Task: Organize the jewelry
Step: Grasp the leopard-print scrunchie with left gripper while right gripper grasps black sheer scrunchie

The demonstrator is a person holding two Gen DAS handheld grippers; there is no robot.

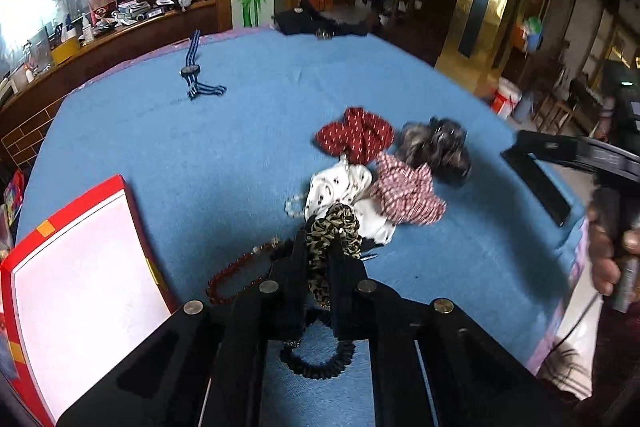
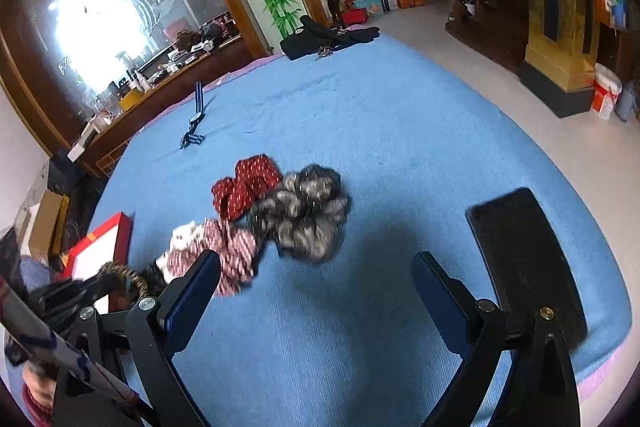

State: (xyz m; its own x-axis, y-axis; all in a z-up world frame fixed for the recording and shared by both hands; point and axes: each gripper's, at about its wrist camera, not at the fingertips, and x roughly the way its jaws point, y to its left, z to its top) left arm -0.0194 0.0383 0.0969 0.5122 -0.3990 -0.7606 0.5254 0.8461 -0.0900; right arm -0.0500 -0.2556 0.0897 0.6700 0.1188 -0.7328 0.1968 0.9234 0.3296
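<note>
My left gripper is shut on a leopard-print scrunchie and holds it just above the blue cloth. Under and around it lie a black coil hair tie, a dark red bead bracelet and a pearl bracelet. A pile of scrunchies lies beyond: white, red-checked, dark red dotted and grey furry. A red box with a white lining sits to the left. My right gripper is open and empty, near the grey furry scrunchie and the red-checked one.
A blue-striped watch lies at the far left of the cloth. A black phone lies flat at the right edge. Dark clothing and keys sit at the far edge. The blue cloth covers the table.
</note>
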